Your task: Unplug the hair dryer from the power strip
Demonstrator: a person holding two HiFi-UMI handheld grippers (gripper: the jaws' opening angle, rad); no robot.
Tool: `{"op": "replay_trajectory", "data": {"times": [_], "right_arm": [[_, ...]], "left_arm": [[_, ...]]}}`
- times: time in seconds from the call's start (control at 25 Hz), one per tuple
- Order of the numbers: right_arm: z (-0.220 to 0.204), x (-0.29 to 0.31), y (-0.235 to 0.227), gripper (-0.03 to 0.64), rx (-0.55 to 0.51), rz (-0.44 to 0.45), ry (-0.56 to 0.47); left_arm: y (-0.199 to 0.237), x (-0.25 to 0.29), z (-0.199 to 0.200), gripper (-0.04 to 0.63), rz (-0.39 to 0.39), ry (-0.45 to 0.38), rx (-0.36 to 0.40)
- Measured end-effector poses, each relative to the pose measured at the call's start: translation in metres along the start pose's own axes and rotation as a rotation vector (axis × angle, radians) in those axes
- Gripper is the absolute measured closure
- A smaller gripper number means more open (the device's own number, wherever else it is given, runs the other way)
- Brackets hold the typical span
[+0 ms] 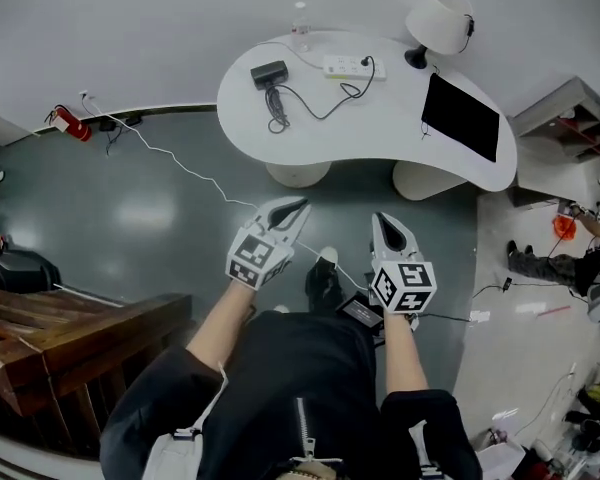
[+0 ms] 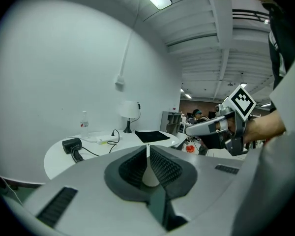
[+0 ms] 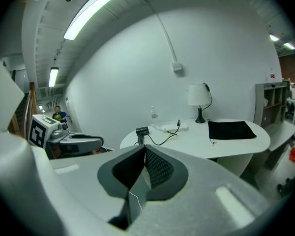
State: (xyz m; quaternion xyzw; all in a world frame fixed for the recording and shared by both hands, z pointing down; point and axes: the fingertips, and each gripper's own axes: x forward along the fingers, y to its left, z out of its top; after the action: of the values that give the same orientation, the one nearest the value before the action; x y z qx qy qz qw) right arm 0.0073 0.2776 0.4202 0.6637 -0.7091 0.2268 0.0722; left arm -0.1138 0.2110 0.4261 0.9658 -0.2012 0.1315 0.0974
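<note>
- Grippers: we hold left gripper (image 1: 294,209) and right gripper (image 1: 383,221) above the floor (image 1: 130,198), short of the table (image 1: 380,138), both clenched shut, empty.
- Task item: dryer (image 1: 270,73) lies on the table's left part, its cord plugged into the strip (image 1: 354,66) nearby.
- Also: lamp (image 1: 438,18) and mat (image 1: 462,116) at right.

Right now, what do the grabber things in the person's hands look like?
The left gripper and right gripper are white, pointed shells like beaks, lined with dark ribbed pads. Each carries a cube printed with black-and-white square markers. The person wears black sleeves.
</note>
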Motion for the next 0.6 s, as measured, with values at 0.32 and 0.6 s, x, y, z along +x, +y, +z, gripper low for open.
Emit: {"op": "replay_trajectory", "data": {"times": [0.32, 0.6], "right_arm": [[0.05, 0.052, -0.062, 0.612, -0.021, 0.058, -0.001], [0.068, 0.082, -0.103, 0.612, -0.018, 0.108, 0.009]], "left_arm": [[0.025, 0.075, 0.029, 0.568, 0.049, 0.005, -0.022], [0.042, 0.12, 0.049, 0.568, 0.097, 0.018, 0.002]]}}
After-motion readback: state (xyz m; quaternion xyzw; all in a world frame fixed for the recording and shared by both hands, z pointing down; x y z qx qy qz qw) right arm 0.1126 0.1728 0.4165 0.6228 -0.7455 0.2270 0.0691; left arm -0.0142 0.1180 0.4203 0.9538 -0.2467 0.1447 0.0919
